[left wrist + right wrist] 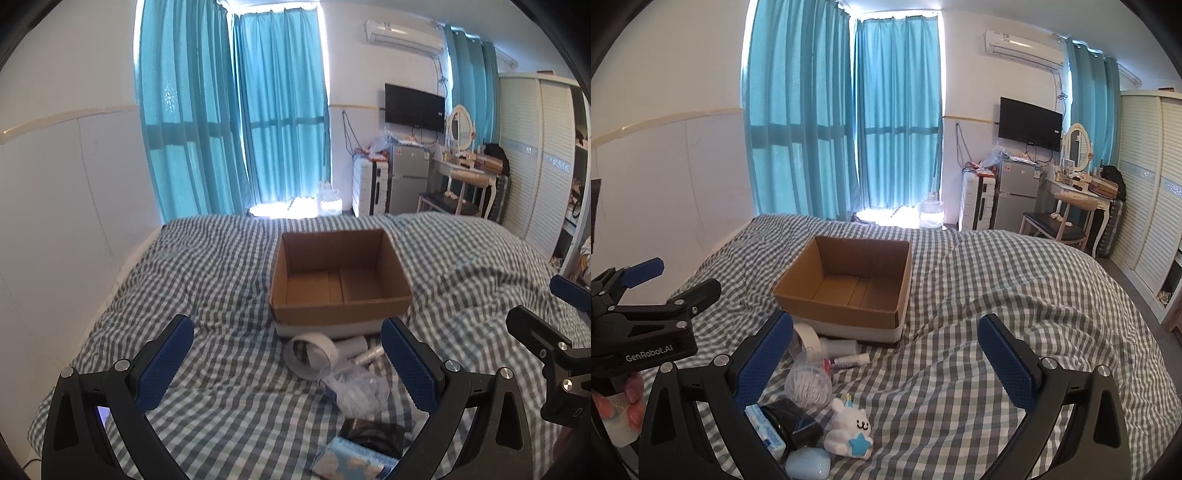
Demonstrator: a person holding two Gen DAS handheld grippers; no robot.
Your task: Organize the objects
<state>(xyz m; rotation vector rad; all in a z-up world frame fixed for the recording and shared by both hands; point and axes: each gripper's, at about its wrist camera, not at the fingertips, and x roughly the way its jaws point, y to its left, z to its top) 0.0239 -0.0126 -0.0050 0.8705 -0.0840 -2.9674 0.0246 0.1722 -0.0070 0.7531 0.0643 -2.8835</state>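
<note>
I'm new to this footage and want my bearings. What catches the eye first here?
The open, empty cardboard box in the middle of the checked bed, against tall teal curtains. In front of the box lies a heap of small things, among them a tape roll and a white bear toy. Both grippers, left and right, are open and empty.

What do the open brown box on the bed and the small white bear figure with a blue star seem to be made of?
Open brown box: corrugated cardboard, matte; creased floor panels and a raw cut rim show.
Small white bear figure: probably moulded plastic or vinyl, smooth with a slight sheen; it could be glazed ceramic.
</note>
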